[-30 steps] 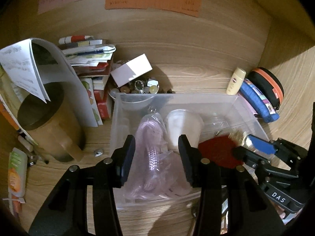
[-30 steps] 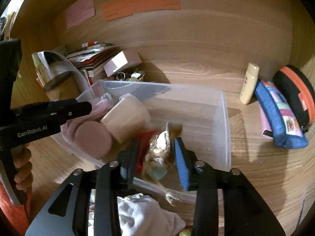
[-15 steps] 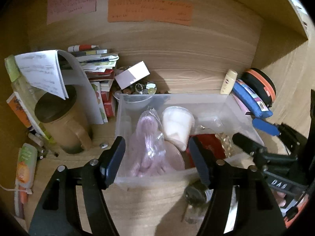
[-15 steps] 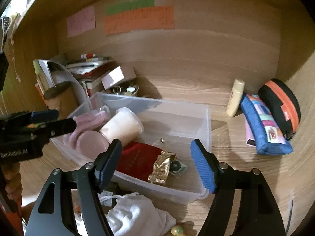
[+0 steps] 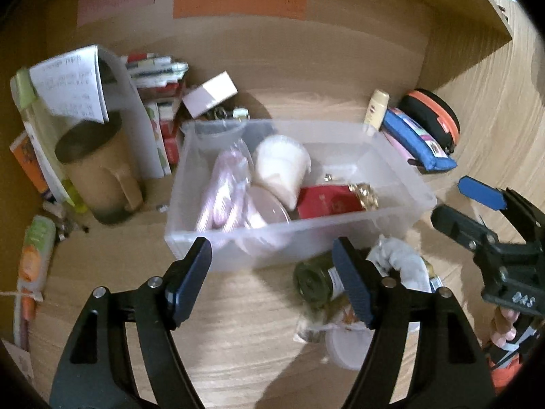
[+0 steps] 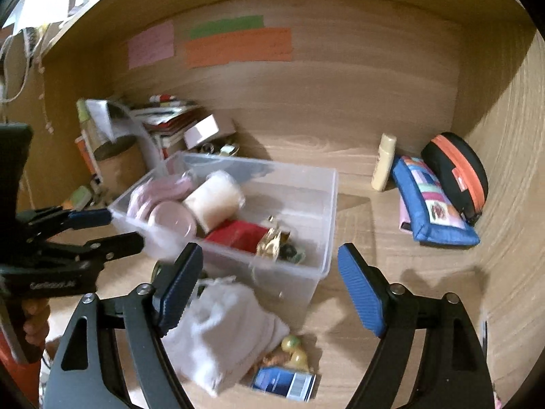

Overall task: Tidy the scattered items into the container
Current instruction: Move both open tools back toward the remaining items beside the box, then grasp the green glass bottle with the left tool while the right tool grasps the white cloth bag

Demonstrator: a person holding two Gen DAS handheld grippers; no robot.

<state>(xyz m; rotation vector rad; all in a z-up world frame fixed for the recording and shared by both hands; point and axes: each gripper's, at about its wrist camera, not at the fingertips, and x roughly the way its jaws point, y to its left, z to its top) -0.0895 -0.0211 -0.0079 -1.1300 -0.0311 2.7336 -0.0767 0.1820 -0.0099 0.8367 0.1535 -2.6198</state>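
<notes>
A clear plastic bin (image 5: 402, 184) stands mid-desk. It holds a pink cord bag (image 5: 221, 187), a white cup (image 5: 279, 167), a red box (image 5: 327, 201) and a gold wrapper (image 5: 366, 194). Before the bin lie a green jar (image 5: 313, 283), a white cloth pouch (image 6: 224, 327), small yellow balls (image 6: 293, 347) and a blue box (image 6: 286, 380). My left gripper (image 5: 272, 262) hovers in front of the bin, jaws opening, nothing between them. My right gripper (image 6: 269, 266) hangs over the pouch and the bin's near corner (image 6: 323, 266), jaws also opening and empty.
A tan mug (image 5: 98, 177) and stacked books and papers (image 5: 156, 78) crowd the left. A cream tube (image 5: 376, 109), a blue pouch (image 5: 419, 143) and a black-orange case (image 5: 432, 116) sit back right. Wooden walls close the back and right.
Both grippers drew back out of the bin and their jaws spread. The left one let go of the pink cord bag, the right one of the gold wrapper; both lie in the bin.
</notes>
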